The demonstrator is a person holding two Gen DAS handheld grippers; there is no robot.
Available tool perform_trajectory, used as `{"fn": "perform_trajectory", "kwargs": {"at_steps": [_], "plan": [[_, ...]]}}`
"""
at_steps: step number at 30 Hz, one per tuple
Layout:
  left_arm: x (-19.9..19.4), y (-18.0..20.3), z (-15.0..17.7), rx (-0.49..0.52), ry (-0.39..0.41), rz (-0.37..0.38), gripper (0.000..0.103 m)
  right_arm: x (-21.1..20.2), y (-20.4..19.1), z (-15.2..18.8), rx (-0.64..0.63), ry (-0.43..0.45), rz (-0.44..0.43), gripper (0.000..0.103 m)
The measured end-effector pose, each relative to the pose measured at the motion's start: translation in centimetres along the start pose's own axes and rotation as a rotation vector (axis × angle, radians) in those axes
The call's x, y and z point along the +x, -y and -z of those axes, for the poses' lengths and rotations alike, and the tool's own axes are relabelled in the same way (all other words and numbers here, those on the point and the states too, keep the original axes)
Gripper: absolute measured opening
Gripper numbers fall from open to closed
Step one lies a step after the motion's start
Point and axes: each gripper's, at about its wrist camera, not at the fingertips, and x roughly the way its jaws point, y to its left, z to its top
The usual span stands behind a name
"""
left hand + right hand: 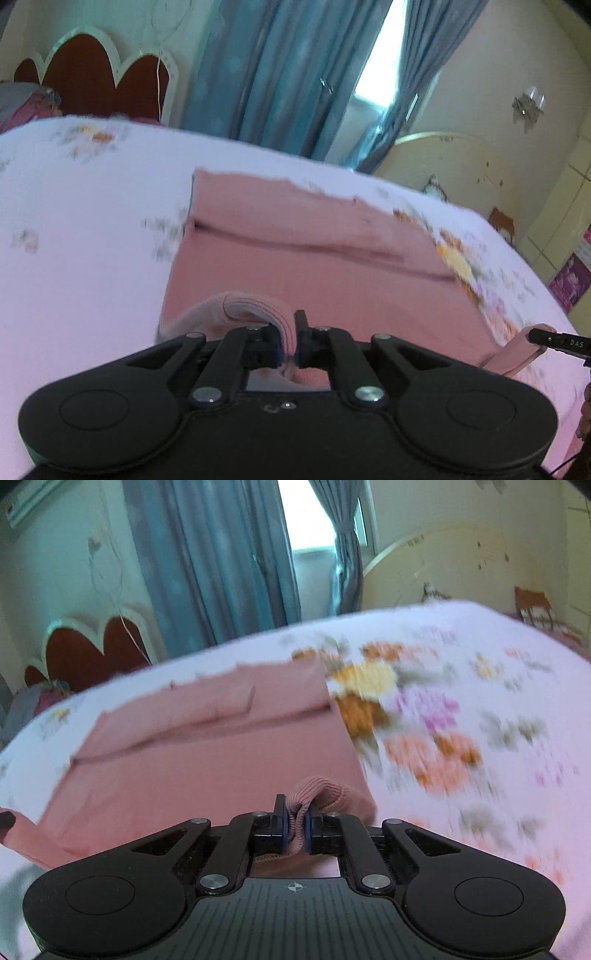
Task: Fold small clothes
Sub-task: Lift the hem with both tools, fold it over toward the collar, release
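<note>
Your left gripper (288,338) has its fingers pinched on the near hem of the pink garment (295,258), with a ribbed fold of cloth bunched up between the blue pads. Your right gripper (295,825) likewise clamps a gathered ridge of the same garment (207,768) between its pads, near the garment's right-hand near corner. The garment lies on the bed (92,221), spread flat across the floral sheet (443,720), with a folded sleeve forming a straight crease across its far part. In the left wrist view, the tip of your right gripper (554,341) shows at the right edge, touching a lifted strip of pink cloth. In the right wrist view, a dark tip at the left edge (6,819) sits against a raised pink strip; you cannot tell more, since it is cropped. Behind the bed hang blue curtains (221,572) with a bright gap between them. A red scalloped headboard (99,81) stands at the far left. Both views are motion-blurred, so sheet details are unclear.
</note>
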Motion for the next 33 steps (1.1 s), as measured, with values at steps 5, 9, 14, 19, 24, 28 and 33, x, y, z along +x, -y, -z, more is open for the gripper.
{"fn": "perform_trajectory", "kwargs": {"at_steps": [5,9,14,19,24,28,33], "plan": [[2.9,-0.5,-4.1,-0.005,0.053,-0.003,0.006,3.6,-0.8,-4.6,-0.016,0.066,-0.004,0.007],[6.3,-0.6,-6.8,-0.002,0.079,-0.012,0.005,7.5,-1.1,-7.8,-0.003,0.093,-0.007,0.007],[10.6,-1.2,-9.6,-0.025,0.095,-0.024,0.005,13.0,-1.1,-11.1,-0.002,0.113,-0.007,0.007],[14.4,-1.7,-13.2,-0.047,0.122,-0.054,0.005,18.1,-0.8,-14.2,0.019,0.112,-0.016,0.007],[19.0,-2.7,-16.0,-0.071,0.107,-0.092,0.005,24.0,-0.6,-16.9,0.033,0.071,-0.023,0.007],[22.6,-3.2,-17.1,-0.087,0.087,-0.126,0.005,28.2,-0.1,-17.9,0.062,0.031,-0.015,0.006],[26.5,-3.7,-17.7,-0.076,0.035,-0.176,0.005,33.0,0.7,-18.4,0.091,-0.039,-0.011,0.006]]}}
